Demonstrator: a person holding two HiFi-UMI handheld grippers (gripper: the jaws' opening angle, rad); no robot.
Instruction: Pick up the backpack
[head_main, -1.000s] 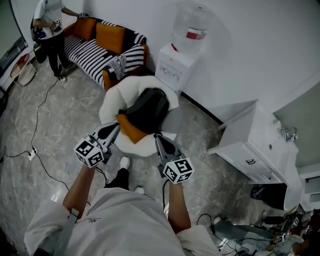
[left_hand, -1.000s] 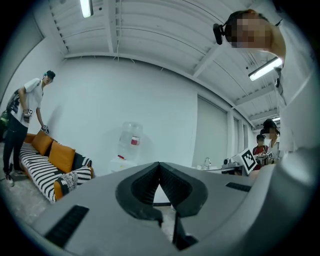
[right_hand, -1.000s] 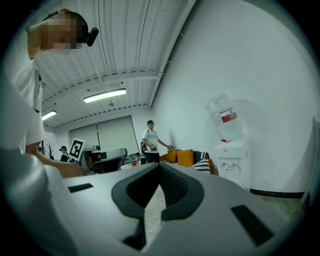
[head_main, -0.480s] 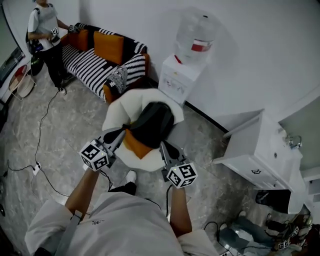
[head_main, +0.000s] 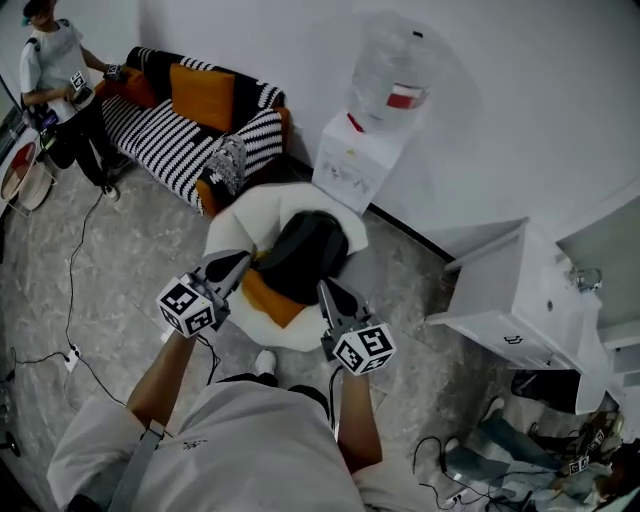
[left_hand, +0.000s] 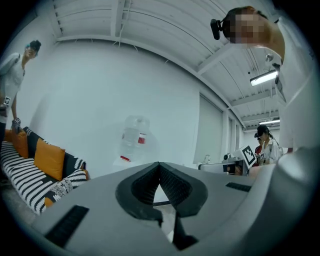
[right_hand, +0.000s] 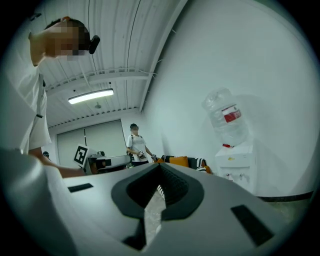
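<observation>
Head view: black backpack (head_main: 312, 250) sits on white chair (head_main: 240, 212) just beyond left tool (head_main: 238, 262) and right tool (head_main: 324, 290), both with jaws together and empty; likely best to spread jaws first, then close on a strap or top handle.

Left gripper (left_hand: 159, 164) w/ jaws together (nothing between), water dispenser (left_hand: 134, 140) behind, striped sofa (left_hand: 21, 176) left
</observation>
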